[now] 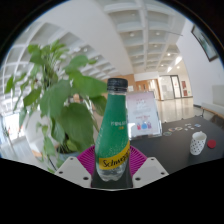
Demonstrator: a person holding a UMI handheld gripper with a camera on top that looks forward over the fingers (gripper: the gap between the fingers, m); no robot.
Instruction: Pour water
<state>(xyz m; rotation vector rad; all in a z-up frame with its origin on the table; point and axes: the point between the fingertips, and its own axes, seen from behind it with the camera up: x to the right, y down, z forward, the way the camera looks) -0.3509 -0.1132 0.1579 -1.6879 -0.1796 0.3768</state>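
Your tongs (112,172) hold a green bottle (115,128) upright between the two fingers; the pink pads (88,159) press against its lower body on both sides, so the tongs are closed about as far as the bottle's width allows. The bottle has a black cap (118,84) in place, a label around its lower half, and clear liquid visible near its base. Whether its base rests on the table (185,135) or is lifted clear of it cannot be told.

Taking the bottle as the landmark: a leafy green plant (55,95) stands just to its left and slightly behind, some leaves reaching near the bottle's shoulder. To its right and behind stands an upright white card (143,115) with printed pictures. Farther right, well apart from the bottle, a small white cup (198,142) sits on the dark table. Beyond all of these, behind the bottle, opens a bright hall with a white coffered ceiling (150,30).
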